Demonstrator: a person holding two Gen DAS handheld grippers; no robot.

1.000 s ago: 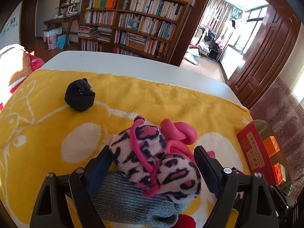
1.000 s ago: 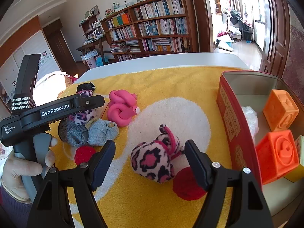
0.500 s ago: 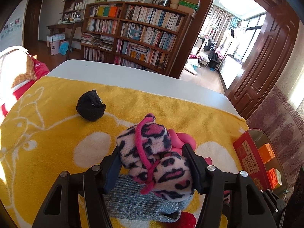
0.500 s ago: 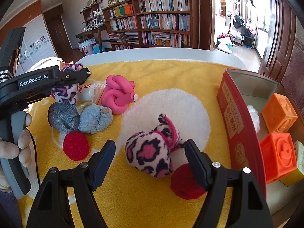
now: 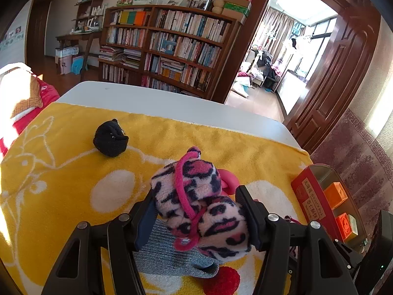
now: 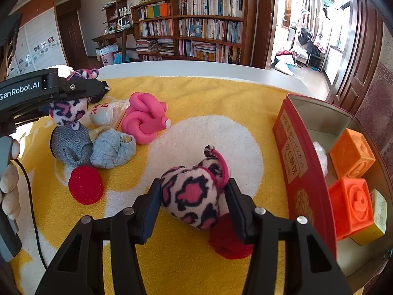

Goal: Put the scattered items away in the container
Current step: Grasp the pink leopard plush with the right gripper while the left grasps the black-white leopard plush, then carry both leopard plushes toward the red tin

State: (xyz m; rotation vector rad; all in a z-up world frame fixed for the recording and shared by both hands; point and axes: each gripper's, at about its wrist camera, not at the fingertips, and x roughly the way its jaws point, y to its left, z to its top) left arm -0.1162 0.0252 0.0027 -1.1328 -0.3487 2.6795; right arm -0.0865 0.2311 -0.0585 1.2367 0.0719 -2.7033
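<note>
- Fleece fills the left wrist view: the left gripper (image 5: 196,218) has its pads pressed into both flanks of a leopard-print sock bundle (image 5: 196,206), raised above the grey sock (image 5: 172,255) lying on the yellow towel (image 5: 61,172). The black sock ball (image 5: 110,141) sits well apart, further up the towel. The red tin (image 5: 309,194) shows at the right edge.
- Over to the right wrist view: the right gripper (image 6: 194,201) is closing its jaws on a second leopard-print bundle (image 6: 194,196), pads already against its sides and denting the pile. The bundle seems to rest on the towel, though its underside is hidden. A red felt disc (image 6: 227,241) lies partly beneath it, touching.
- Handling: both bundles look light, soft and squashy, nothing fragile, so a squeeze across the fat middle should hold; the pink loop is too floppy to trust.
- The tin's wall (image 6: 294,152) stands just right, orange blocks (image 6: 351,154) inside, with bare floor at its far end.
</note>
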